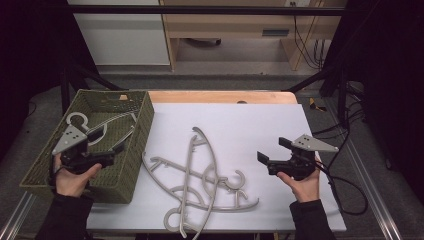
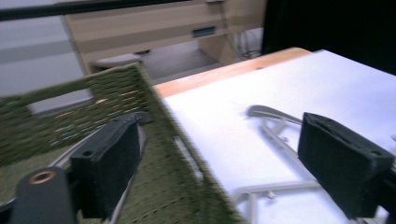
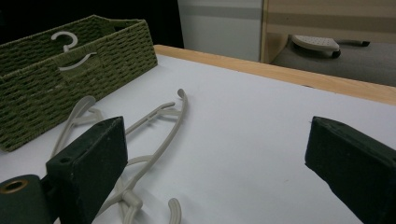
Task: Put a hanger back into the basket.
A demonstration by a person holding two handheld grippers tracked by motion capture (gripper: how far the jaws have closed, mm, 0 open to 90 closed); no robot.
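Observation:
Several grey plastic hangers (image 1: 200, 180) lie tangled on the white sheet in the middle of the table. One more hanger (image 1: 107, 125) lies inside the green woven basket (image 1: 145, 125) at the left. My left gripper (image 1: 114, 153) hovers over the basket's near right part, jaws open and pointing right with nothing held. In the left gripper view, the left gripper (image 2: 233, 154) straddles the basket wall (image 2: 177, 140), with a table hanger (image 2: 275, 126) beyond. My right gripper (image 1: 272, 150) stands open over bare sheet, right of the pile, its jaws pointing left. In the right gripper view, the right gripper (image 3: 215, 163) faces the hangers (image 3: 163, 126) and the basket (image 3: 70, 88).
The white sheet (image 1: 260, 120) covers a wooden table top whose far edge (image 1: 220, 96) shows. Black frame bars (image 1: 200, 10) cross above and slant down at both sides. A cable (image 1: 345, 190) trails from the right gripper over the sheet's right edge.

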